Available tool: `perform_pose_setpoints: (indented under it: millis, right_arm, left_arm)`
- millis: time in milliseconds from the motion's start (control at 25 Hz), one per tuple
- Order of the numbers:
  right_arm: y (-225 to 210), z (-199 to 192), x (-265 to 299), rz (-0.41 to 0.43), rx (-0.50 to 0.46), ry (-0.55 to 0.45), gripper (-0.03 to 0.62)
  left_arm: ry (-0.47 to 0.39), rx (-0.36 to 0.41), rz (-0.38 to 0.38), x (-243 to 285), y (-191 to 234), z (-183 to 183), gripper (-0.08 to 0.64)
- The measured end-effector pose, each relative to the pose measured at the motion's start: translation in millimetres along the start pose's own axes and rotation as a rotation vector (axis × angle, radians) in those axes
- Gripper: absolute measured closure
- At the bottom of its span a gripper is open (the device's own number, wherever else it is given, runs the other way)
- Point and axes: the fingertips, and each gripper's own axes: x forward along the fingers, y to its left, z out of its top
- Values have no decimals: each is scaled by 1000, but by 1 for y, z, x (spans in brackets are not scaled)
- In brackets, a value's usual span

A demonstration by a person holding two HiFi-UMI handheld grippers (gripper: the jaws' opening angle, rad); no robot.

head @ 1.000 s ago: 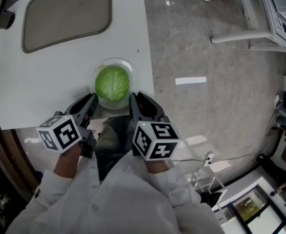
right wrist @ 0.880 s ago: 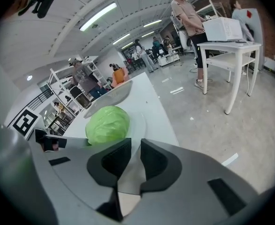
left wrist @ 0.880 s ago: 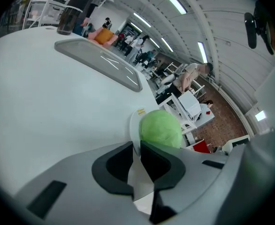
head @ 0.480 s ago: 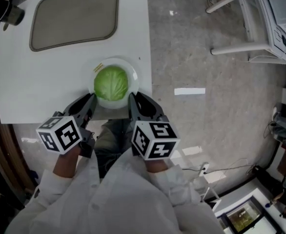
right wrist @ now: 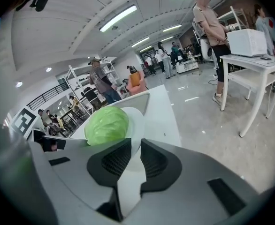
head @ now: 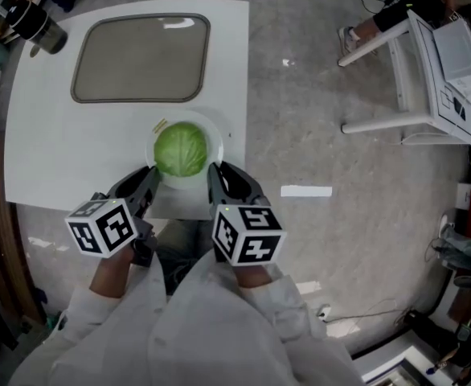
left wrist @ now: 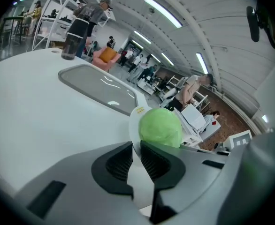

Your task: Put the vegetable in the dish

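Note:
A round green cabbage [head: 180, 150] rests in a white dish [head: 214, 135] near the front right corner of the white table [head: 75, 143]. My left gripper [head: 143, 180] sits just short of the dish at its near left, my right gripper [head: 222, 175] at its near right. Both stand slightly open, a narrow gap between the jaws and nothing in it. The left gripper view has the cabbage [left wrist: 161, 127] and dish [left wrist: 136, 121] just past its jaws [left wrist: 136, 146]. The right gripper view shows the cabbage [right wrist: 106, 124] ahead left of its jaws [right wrist: 135, 146].
A grey recessed panel [head: 139, 59] fills the table's far part, with a dark bottle [head: 36, 24] at the far left corner. To the right are bare floor, a white desk [head: 428, 63] and a person's foot [head: 350, 39]. People stand about in the room [right wrist: 210, 27].
The head view has shifted, so more of the table's far part shows. The cabbage stays in the dish and both grippers keep their places beside its near rim.

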Motion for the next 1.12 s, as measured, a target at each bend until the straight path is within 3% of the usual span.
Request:
perform_pose_setpoints:
  millis: [400, 640, 1120]
  right_arm:
    - [15, 20, 34, 43, -25, 30, 522]
    - [35, 30, 69, 26, -20, 38, 522]
    - [74, 87, 135, -11, 30, -4, 522]
  left_arm:
    - [-36, -34, 33, 2, 22, 30, 509]
    - [-21, -36, 21, 4, 52, 55, 509]
    - [-5, 18, -22, 18, 99, 145, 509]
